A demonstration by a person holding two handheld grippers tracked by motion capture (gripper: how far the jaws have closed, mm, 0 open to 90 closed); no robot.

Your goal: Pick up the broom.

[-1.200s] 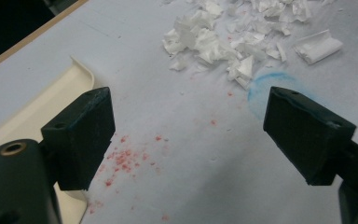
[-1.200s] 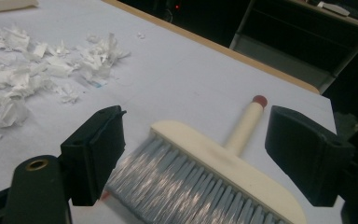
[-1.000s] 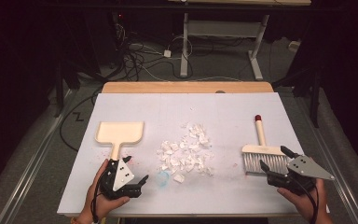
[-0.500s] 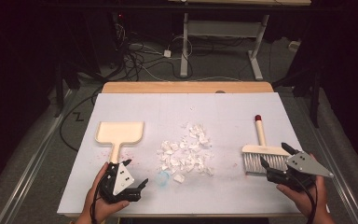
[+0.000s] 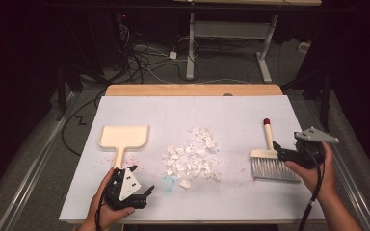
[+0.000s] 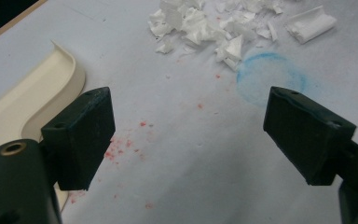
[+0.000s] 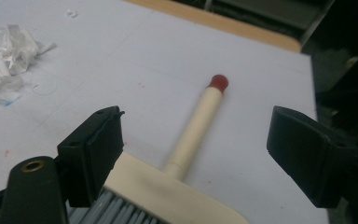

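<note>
The high view takes in one cream dustpan (image 5: 124, 136), one hand brush (image 5: 272, 159) and one heap of paper scraps (image 5: 192, 156) on the white tabletop (image 5: 231, 115). Up close, the left gripper (image 6: 186, 135) spreads its jaws over red specks (image 6: 121, 144) and a blue ring (image 6: 270, 77) – the right gripper (image 7: 193, 149), jaws wide, straddles the brush handle.

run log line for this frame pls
left claw: open, by dustpan handle | right claw: open over brush | paper scraps: mid-table, unswept

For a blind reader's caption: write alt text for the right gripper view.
The right gripper, its black jaws wide open, hovers over a cream hand brush with grey bristles and a red-tipped handle, lying on a white tabletop. A pile of torn white paper scraps sits at far left.
</note>
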